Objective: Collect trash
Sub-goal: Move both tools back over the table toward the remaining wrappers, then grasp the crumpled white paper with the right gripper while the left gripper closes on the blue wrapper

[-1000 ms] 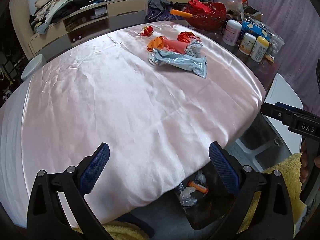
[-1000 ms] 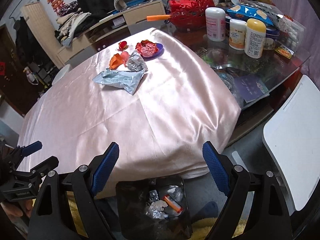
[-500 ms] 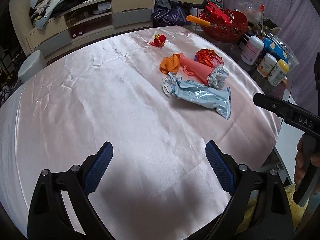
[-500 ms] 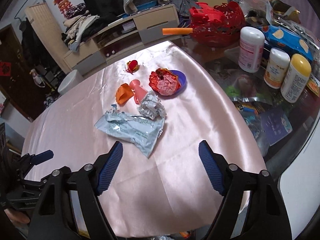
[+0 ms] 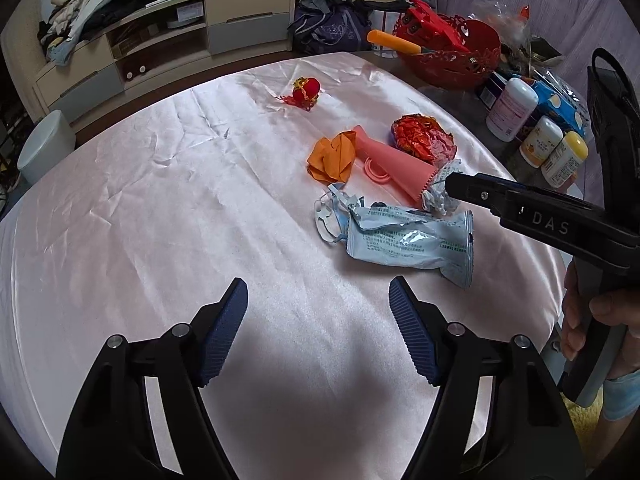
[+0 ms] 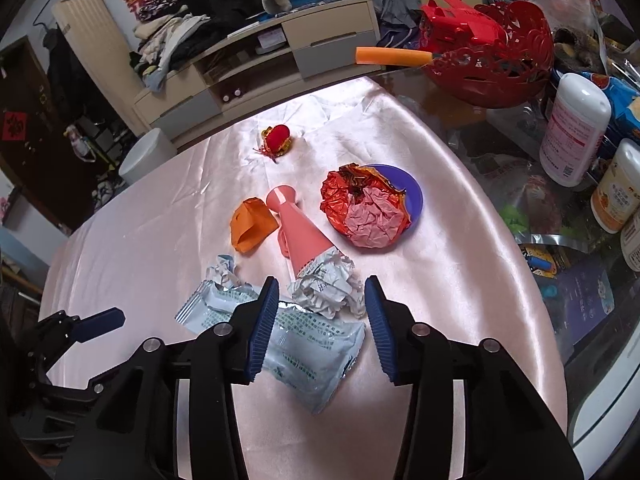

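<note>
My right gripper (image 6: pixel 320 312): jaws closing, crumpled white paper wad (image 6: pixel 326 286) between the pads, not yet pressed; nothing grasped.
My left gripper (image 5: pixel 318 310): jaws closing over bare pink satin cloth (image 5: pixel 160 208), nothing between them.
Open room: wide empty cloth fills the left and centre of the left wrist view; table (image 6: pixel 500 128) edge curves along the right of the frame, glass top exposed past the cloth.
Trash, clustered right of centre in the left wrist view:
- pale blue foil wrapper (image 5: pixel 408 240), flattened, torn end ragged, just below the wad;
- pink cone (image 6: pixel 302 232), lying on its side, wide end touching the wad;
- orange crumpled paper (image 6: pixel 252 226), beside the cone;
- red foil ball (image 6: pixel 364 210), on a purple dish (image 6: pixel 412 192);
- small red ornament (image 6: pixel 278 140), apart, toward the upper centre.
Right edge: bottles (image 6: pixel 576 128), red basket (image 6: pixel 492 68).
</note>
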`<state>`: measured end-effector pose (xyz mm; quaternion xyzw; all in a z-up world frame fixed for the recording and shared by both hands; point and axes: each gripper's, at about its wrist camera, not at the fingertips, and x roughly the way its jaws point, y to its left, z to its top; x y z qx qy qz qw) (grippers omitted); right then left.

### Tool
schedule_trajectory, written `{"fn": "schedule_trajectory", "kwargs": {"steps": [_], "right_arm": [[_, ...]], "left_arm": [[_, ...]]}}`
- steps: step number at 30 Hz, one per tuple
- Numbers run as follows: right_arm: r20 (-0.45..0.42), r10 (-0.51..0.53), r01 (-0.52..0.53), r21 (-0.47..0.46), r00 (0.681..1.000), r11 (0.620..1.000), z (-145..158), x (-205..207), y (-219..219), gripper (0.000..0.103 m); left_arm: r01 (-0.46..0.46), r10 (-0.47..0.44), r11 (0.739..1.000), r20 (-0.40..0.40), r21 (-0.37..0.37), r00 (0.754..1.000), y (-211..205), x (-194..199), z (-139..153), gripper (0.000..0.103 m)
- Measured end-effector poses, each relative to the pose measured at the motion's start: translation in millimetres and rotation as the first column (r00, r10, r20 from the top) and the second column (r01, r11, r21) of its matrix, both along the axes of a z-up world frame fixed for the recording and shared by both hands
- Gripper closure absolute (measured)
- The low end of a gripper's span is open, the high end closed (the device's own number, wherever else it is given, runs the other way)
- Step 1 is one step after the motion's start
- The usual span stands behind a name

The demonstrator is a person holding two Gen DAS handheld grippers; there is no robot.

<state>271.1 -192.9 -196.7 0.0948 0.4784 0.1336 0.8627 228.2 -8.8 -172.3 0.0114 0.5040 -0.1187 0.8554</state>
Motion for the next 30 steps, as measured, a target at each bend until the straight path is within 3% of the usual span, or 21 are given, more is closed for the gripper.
{"fn": "schedule_trajectory", "kwargs": {"steps": [2,6,7,12,15,17,19,20,30], "right_arm": [[-0.005,0.008,-0.008,0.002,1.000,1.000,-3.0,4.7,0.1,0.069],[-0.001,0.023,-0.023,0.003,1.000,1.000,-5.8,7.0,-0.5,0.092],[0.001,0.021,-0.021,-0.002,1.000,1.000,-6.0,6.9,-1.7,0.094],[-0.001,0.011,-0.011,-0.031,1.000,0.999,-9.5,6.1,-11.4,0.094],[-0.007,0.002,-0.003,-0.034,1.000,0.999,-12.3,4.9,-17.6,0.095],[-0.010,-0.002,0.001,-0.041,1.000,0.999,-14.2,3.9,-19.9,0.095],[-0.014,-0.004,0.003,-0.048,1.000,0.999,-15.5,3.3,-21.1,0.095],[-0.015,-0.005,0.004,-0.050,1.000,0.999,-15.7,2.5,-21.0,0.095],[0.013,-0.015,0.015,-0.055,1.000,0.998,5.3,-24.0,-26.1,0.095]], "left_arm": [[0.003,-0.003,1.000,-0.007,-0.010,1.000,-1.9,5.5,-2.6,0.035],[0.012,-0.013,1.000,-0.023,-0.019,1.000,-9.4,17.4,-9.4,0.038],[0.015,-0.016,1.000,-0.027,-0.022,0.999,-11.0,20.3,-11.1,0.040],[0.038,-0.039,0.999,-0.044,-0.037,0.998,-20.6,33.8,-19.9,0.047],[0.051,-0.054,0.998,-0.067,-0.046,0.996,-25.1,41.1,-27.6,0.058],[0.065,-0.068,0.997,-0.072,-0.051,0.995,-28.6,43.6,-29.5,0.079],[0.074,-0.078,0.996,-0.066,-0.053,0.995,-30.9,44.4,-27.7,0.090],[0.079,-0.082,0.996,-0.059,-0.050,0.995,-32.1,43.8,-25.5,0.101],[0.093,-0.091,0.994,0.023,-0.049,0.996,-30.9,10.9,16.0,0.103]]}}
